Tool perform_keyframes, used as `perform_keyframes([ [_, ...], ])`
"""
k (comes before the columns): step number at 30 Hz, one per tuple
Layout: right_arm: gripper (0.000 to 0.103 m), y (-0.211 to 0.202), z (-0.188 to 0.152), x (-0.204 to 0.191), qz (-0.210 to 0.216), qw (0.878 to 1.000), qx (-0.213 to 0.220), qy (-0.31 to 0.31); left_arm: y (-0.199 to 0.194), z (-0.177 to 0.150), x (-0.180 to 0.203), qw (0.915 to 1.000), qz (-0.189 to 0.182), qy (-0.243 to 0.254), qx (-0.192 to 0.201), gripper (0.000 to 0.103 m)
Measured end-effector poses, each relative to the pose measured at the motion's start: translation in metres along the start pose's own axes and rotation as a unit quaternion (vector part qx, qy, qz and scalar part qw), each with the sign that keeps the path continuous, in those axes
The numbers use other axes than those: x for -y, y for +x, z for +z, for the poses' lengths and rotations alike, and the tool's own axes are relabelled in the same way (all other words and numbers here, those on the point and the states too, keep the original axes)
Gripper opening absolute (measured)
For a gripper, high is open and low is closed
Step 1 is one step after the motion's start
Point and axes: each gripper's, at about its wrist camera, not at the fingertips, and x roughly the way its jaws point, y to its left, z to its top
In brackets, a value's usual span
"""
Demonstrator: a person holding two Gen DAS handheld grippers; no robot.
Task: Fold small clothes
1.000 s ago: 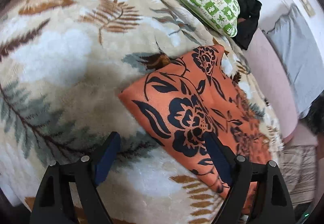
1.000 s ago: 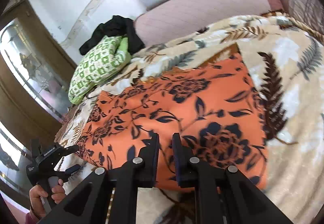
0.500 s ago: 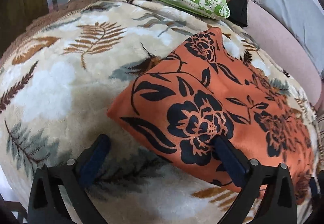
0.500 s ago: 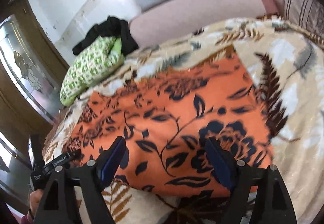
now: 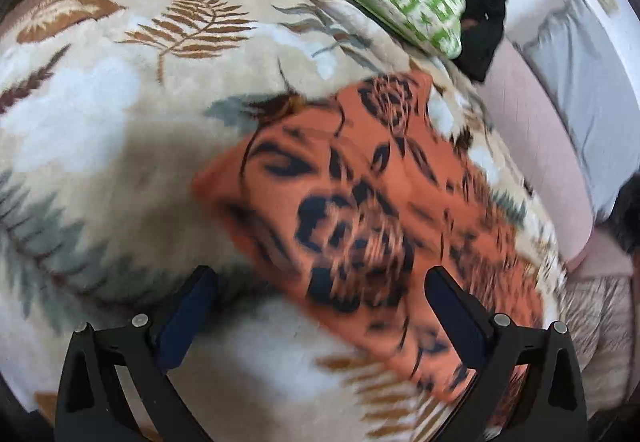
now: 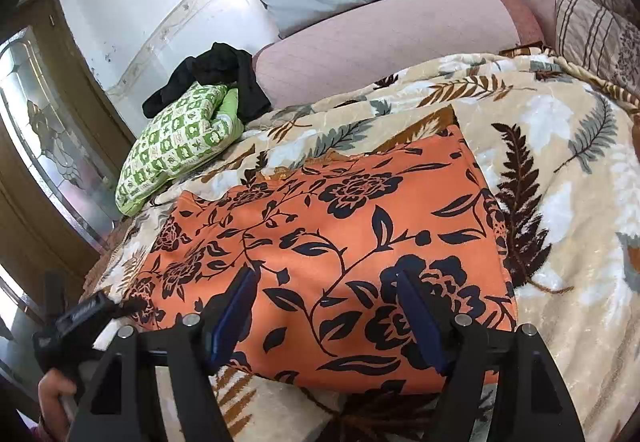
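Your right tool (image 6: 326,306) hangs wide open and empty over the near edge of the orange floral garment (image 6: 340,238), which lies flat as a smooth rectangle on the plush leaf-print blanket (image 6: 560,170) covering the bed. Your left tool (image 5: 320,306), equally spread and holding nothing, straddles the garment's left corner, with bare fleecy blanket stretching away to its left.

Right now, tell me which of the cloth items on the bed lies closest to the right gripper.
The orange cloth with black flowers, spread flat on the leaf-print blanket just beyond the open right gripper. The green checked bundle and black garment lie far back by the wall.
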Motion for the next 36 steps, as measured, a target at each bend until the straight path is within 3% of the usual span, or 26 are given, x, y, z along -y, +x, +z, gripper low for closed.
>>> perform_keyframes([
  [6, 0.075, -0.004, 0.005, 0.008, 0.005, 1.000, 0.007, 0.018, 0.022, 0.036, 0.006, 0.9986, -0.036, -0.033, 0.021, 0.103],
  [7, 0.072, -0.003, 0.005, 0.007, 0.004, 1.000, 0.006, 0.016, 0.025, 0.037, 0.008, 0.9986, -0.038, -0.030, 0.023, 0.098],
  [8, 0.059, -0.002, 0.005, 0.006, 0.006, 1.000, 0.004, 0.012, 0.026, 0.036, 0.009, 0.9987, -0.036, -0.024, 0.028, 0.092],
  [9, 0.050, 0.000, 0.005, 0.004, 0.007, 1.000, 0.001, 0.006, 0.026, 0.033, 0.009, 0.9988, -0.028, -0.015, 0.037, 0.078],
  [10, 0.034, 0.004, 0.005, 0.001, 0.005, 1.000, -0.005, -0.004, 0.026, 0.031, 0.009, 0.9989, -0.021, -0.007, 0.041, 0.058],
  [11, 0.029, 0.008, 0.004, -0.003, -0.001, 1.000, -0.009, -0.014, 0.027, 0.030, 0.006, 0.9991, -0.014, -0.003, 0.041, 0.051],
  [13, 0.027, 0.013, 0.001, -0.005, -0.002, 1.000, -0.011, -0.017, 0.025, 0.028, 0.001, 0.9984, -0.036, -0.011, 0.043, 0.036],
  [16, 0.027, 0.032, -0.006, -0.005, 0.003, 0.999, -0.050, -0.017, 0.020, 0.030, 0.008, 0.9980, -0.043, -0.004, 0.046, 0.027],
  [18, 0.027, 0.054, -0.017, 0.000, -0.015, 0.994, -0.105, -0.015, 0.011, 0.030, 0.023, 0.9975, -0.036, 0.025, 0.055, 0.024],
  [22, 0.025, 0.042, -0.009, 0.009, 0.004, 0.995, -0.097, 0.014, -0.018, 0.026, 0.064, 0.9912, -0.037, 0.098, 0.082, 0.021],
  [26, 0.026, 0.018, 0.006, 0.029, 0.003, 0.997, -0.056, 0.056, -0.059, 0.005, 0.122, 0.9756, -0.069, 0.178, 0.109, 0.021],
  [30, 0.026, -0.015, 0.025, 0.061, -0.002, 0.993, -0.004, 0.115, -0.075, -0.038, 0.191, 0.9564, -0.095, 0.256, 0.105, 0.021],
  [34, 0.025, -0.041, 0.037, 0.094, -0.008, 0.987, 0.032, 0.158, -0.063, -0.105, 0.258, 0.9348, -0.127, 0.325, 0.067, 0.021],
  [36, 0.025, -0.051, 0.039, 0.113, -0.004, 0.981, 0.042, 0.188, -0.041, -0.146, 0.285, 0.9224, -0.134, 0.361, 0.028, 0.023],
])
